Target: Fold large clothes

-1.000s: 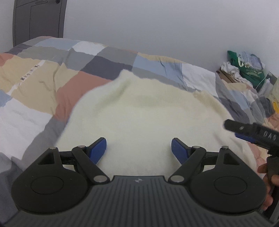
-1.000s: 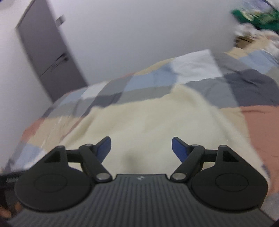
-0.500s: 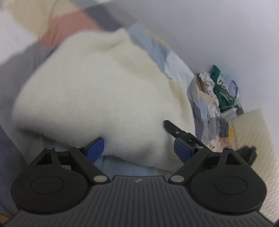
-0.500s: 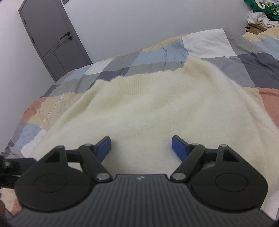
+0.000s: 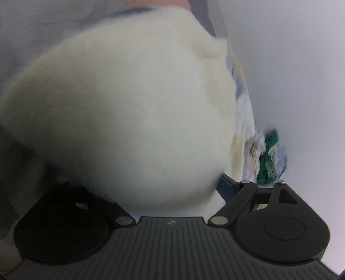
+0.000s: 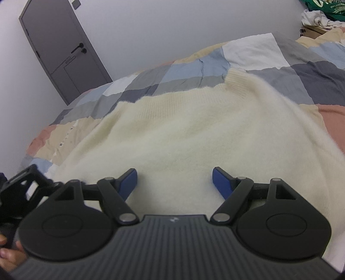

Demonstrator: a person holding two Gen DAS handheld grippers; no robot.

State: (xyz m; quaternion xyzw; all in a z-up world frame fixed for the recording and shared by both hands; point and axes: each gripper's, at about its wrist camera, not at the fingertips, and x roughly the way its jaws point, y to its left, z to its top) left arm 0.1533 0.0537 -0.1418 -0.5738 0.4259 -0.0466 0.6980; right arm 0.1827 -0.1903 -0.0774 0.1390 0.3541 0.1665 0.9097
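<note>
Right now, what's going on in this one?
A person with a handheld gripper in each hand is working on a cream sweater spread over a patchwork quilt on a bed. The right gripper hovers over the near part of the sweater, jaws wide apart and holding nothing. The left gripper is down at the sweater's edge with fabric bulging between its jaws, which have just been closing; the view is too blurred to tell whether they grip it. No fold shows yet.

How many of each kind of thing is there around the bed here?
Cream sweater: 1
Patchwork quilt: 1
Grey door: 1
Pile of clothes: 1
Tongs: 2, left tongs, right tongs
Total: 6
</note>
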